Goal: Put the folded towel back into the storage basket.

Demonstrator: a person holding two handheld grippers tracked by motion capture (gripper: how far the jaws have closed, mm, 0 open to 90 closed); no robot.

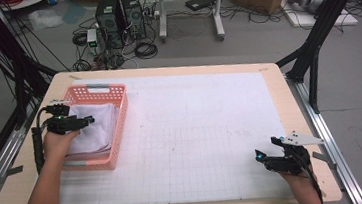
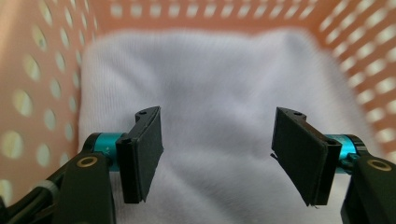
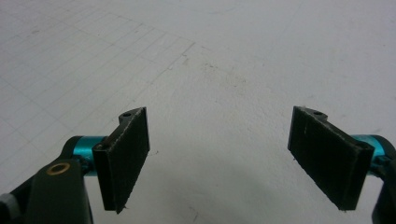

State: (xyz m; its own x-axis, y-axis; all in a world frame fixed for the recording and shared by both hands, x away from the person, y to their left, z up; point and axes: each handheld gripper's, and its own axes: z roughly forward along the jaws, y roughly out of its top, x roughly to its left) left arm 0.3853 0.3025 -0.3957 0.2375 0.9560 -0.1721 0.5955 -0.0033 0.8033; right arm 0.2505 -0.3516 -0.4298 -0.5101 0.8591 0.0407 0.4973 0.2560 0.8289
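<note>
Status: white folded towel [image 1: 93, 128] lies inside pink basket [image 1: 120, 119], at approx. 9 o'clock on tabletop [image 1: 267, 81]. Seen up close in left gripper view: towel [image 2: 205, 88] fills basket floor, perforated basket walls [image 2: 37, 84] on three sides.

Left gripper [image 1: 88, 121]: hovers over towel, within basket. Fingers [image 2: 142, 154] spread wide, nothing between pads; cloth visible below gap, no contact evident. No grasp.

Right gripper [image 1: 258, 156]: parked at approx. 4 o'clock, near front-right tabletop edge, well apart from basket. Fingers [image 3: 126, 156] wide open, empty; bare gridded mat [image 3: 210, 70] beneath.

Progress (est.): placement phase appears complete, i.e. towel seated in basket, lying flat, neither gripper attached. Remaining work, if any: withdraw left gripper clear of basket rim; check towel edges sit below rim, esp. along near side. No further items visible on mat for loading. Judged close to finished.
</note>
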